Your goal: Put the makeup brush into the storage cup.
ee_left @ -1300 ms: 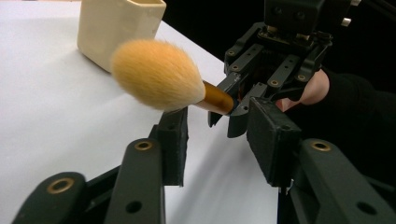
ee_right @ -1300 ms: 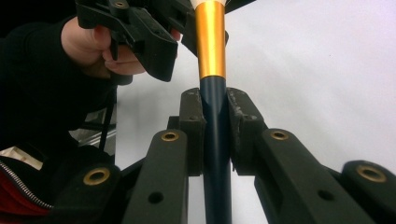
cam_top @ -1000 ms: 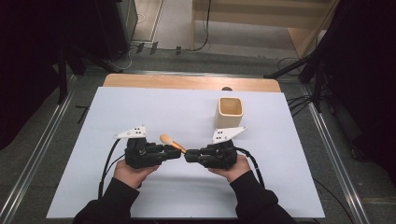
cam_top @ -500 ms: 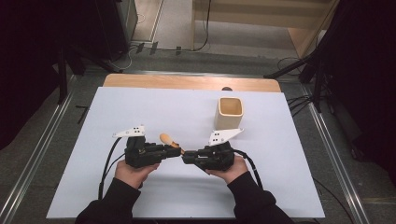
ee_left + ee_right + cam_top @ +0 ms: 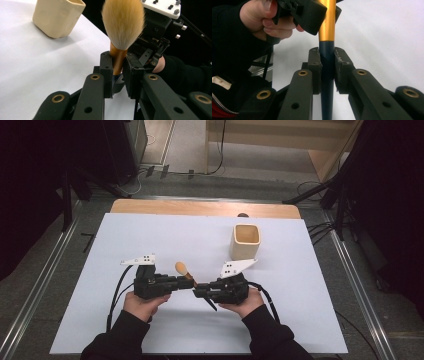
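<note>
In the high view the brush (image 5: 184, 270) hangs over the middle of the white tabletop (image 5: 150, 235), slanting between the left gripper (image 5: 176, 282) and the right gripper (image 5: 198, 292), with the cup (image 5: 245, 241) standing well apart beyond the right hand. In the left gripper view that gripper's jaws have just been closing and now clench the gold ferrule (image 5: 117, 57) right under the fluffy tuft (image 5: 123, 21); the cup (image 5: 58, 16) sits at the upper left. In the right gripper view the jaws are clamped on the dark handle (image 5: 327, 72) just below the gold part (image 5: 327, 22), with the left gripper (image 5: 308, 13) gripping higher up. The brush looks light and stiff along handle and ferrule, both smooth and probably slippery, so a firm pinch suits. The bristles are soft and would splay or bend if squeezed, so holds belong on ferrule or handle.
</note>
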A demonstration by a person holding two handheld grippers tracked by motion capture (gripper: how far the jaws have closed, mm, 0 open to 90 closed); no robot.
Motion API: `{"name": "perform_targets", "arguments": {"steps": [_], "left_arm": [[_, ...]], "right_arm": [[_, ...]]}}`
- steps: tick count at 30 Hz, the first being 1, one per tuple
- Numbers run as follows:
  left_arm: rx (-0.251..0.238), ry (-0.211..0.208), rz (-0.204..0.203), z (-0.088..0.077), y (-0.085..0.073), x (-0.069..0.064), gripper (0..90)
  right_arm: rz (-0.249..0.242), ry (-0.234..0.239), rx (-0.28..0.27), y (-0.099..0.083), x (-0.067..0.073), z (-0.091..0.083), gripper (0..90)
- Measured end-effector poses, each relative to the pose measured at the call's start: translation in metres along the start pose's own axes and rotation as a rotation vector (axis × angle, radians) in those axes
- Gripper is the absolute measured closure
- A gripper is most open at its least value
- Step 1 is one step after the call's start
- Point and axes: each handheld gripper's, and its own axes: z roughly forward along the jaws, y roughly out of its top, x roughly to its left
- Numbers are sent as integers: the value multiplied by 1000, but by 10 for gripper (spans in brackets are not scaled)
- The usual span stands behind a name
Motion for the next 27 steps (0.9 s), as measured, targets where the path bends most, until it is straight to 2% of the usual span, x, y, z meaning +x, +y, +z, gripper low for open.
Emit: {"name": "perform_targets", "arguments": {"steps": [5, 6, 8, 10, 12, 14, 17, 21, 24, 27], "left_arm": [[-2, -12, -20, -2, 1, 1, 795], [1, -16, -23, -2, 1, 2, 795], [8, -8, -12, -4, 3, 1, 795], [23, -1, 2, -6, 5, 0, 795], [36, 4, 14, -7, 7, -3, 795], [64, 12, 39, -8, 12, -6, 795], [98, 16, 71, -12, 20, -9, 794], [157, 32, 115, -16, 29, -12, 794], [222, 43, 158, -16, 34, -15, 794], [284, 55, 202, -14, 38, -19, 794]], "right_arm": [[3, 8, -1, 1, 0, 0, 776], [2, 6, -3, 1, 1, 0, 734], [4, 10, -12, 2, 1, 0, 581], [-2, 17, -4, 3, 1, 0, 572], [-33, 20, 8, 3, 3, 0, 498], [-20, 26, 13, 3, 4, 1, 411], [-21, 21, 22, 2, 5, 2, 335], [-21, 29, 4, 1, 6, 3, 285], [-12, 38, -12, 2, 6, 5, 251], [-10, 19, -17, 2, 6, 7, 251]]}}
